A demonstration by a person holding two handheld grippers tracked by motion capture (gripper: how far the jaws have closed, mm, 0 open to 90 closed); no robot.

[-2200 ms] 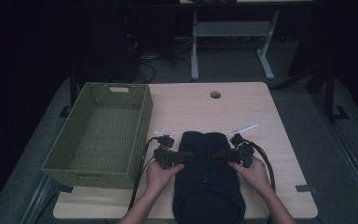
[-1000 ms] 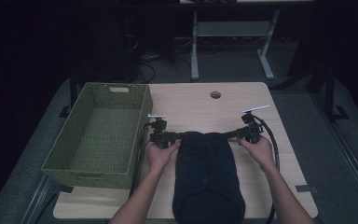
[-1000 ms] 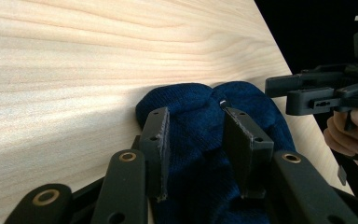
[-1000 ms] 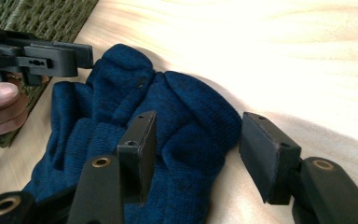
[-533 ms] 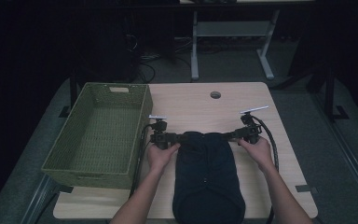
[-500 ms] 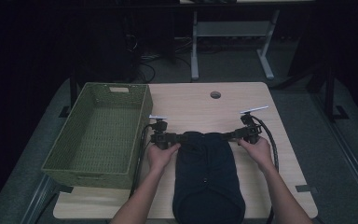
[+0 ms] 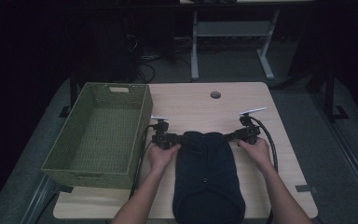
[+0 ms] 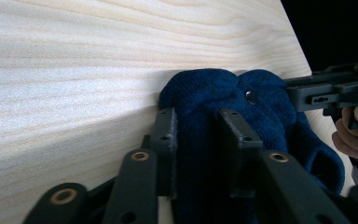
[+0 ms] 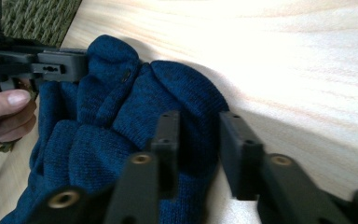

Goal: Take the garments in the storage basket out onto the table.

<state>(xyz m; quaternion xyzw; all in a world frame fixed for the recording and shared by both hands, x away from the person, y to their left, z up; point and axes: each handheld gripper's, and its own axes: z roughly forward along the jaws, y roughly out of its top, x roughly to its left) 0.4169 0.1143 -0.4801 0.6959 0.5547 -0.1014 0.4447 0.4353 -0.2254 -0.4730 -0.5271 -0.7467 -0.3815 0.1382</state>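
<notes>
A dark navy knitted garment (image 7: 205,172) lies folded on the wooden table (image 7: 200,107), reaching from mid-table to the front edge. My left gripper (image 7: 182,138) is at its far left corner and my right gripper (image 7: 227,137) at its far right corner, both pointing inward. In the left gripper view the jaws of the left gripper (image 8: 198,135) have just been closing and pinch the knit (image 8: 205,88) between them. The right gripper (image 9: 198,135) has also just been closing, with the garment's edge (image 9: 121,116) clamped between its jaws.
A green woven basket (image 7: 140,135) stands on the table's left side, close to my left hand. A round cable hole (image 7: 215,94) sits near the far edge. Beyond the table are a dark floor, cables and a desk frame (image 7: 233,32).
Both hands have moved from the garment's sides up to its far corners and spread apart. The jaws have narrowed onto the knit fabric.
</notes>
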